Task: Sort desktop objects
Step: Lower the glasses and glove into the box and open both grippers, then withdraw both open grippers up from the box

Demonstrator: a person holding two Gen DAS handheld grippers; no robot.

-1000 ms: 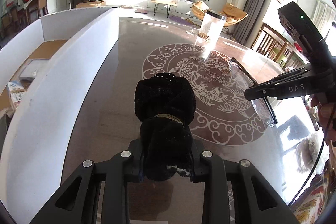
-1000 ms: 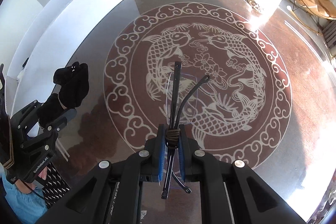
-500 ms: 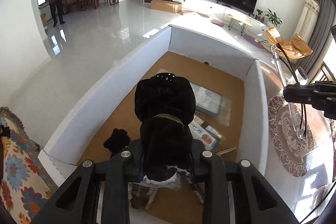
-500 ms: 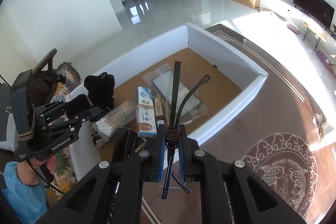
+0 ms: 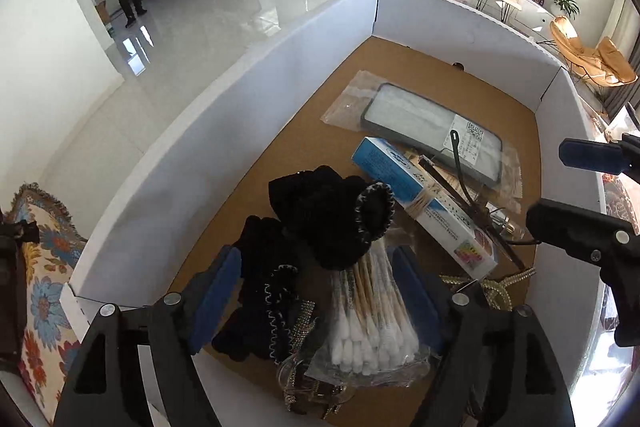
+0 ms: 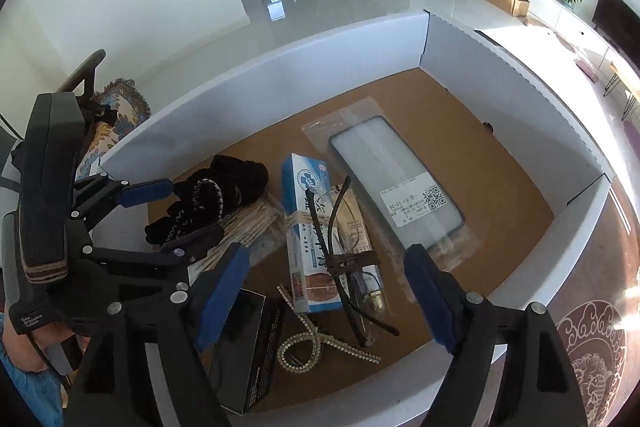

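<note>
A white-walled cardboard box (image 5: 248, 95) holds the sorted things. My left gripper (image 5: 316, 303) is open above its near end. The black scrunchie (image 5: 328, 215) lies free on a pack of cotton swabs (image 5: 372, 323). My right gripper (image 6: 328, 291) is open above the box (image 6: 320, 67). The folded glasses (image 6: 340, 239) lie loose across a blue and white toothpaste box (image 6: 308, 219); they also show in the left wrist view (image 5: 468, 195).
The box also holds a bagged phone case (image 6: 396, 179), a black carton (image 6: 244, 339), a rhinestone hair clip (image 6: 312, 339) and a second black scrunchie (image 5: 264, 291). The patterned brown table (image 6: 596, 343) lies to the right. A floral cushion (image 5: 44, 291) sits left.
Both grippers have moved from the table to over the box and opened. The scrunchie dropped from the left gripper and the glasses from the right; both now lie inside the box.
</note>
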